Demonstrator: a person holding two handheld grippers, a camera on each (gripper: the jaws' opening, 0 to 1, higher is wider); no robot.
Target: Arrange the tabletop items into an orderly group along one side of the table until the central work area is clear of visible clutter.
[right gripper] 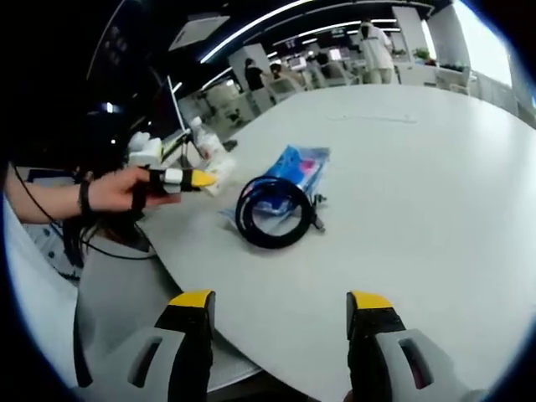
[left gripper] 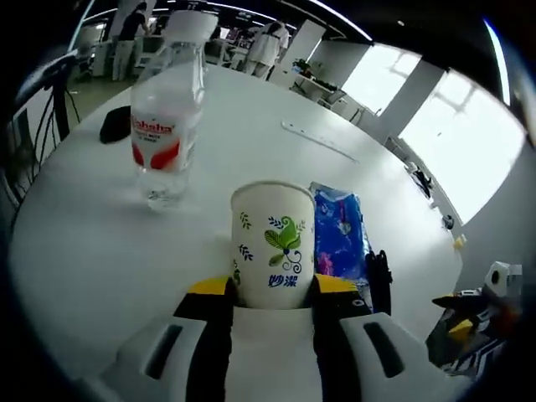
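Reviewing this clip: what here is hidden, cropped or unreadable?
- Left gripper view: the cup hides part of the blue packet and the cable; its base sits behind the left tool.
- Left gripper view: the bottle label's small print is too blurred to read.
- Right gripper view: the cable overlaps the packet; its print is unreadable.

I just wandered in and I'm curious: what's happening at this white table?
A person is tidying it with two handheld grippers. The left gripper is closed on a paper cup, near a water bottle and a blue packet. The right gripper is open, holding nothing, facing a coiled black cable lying against that packet.
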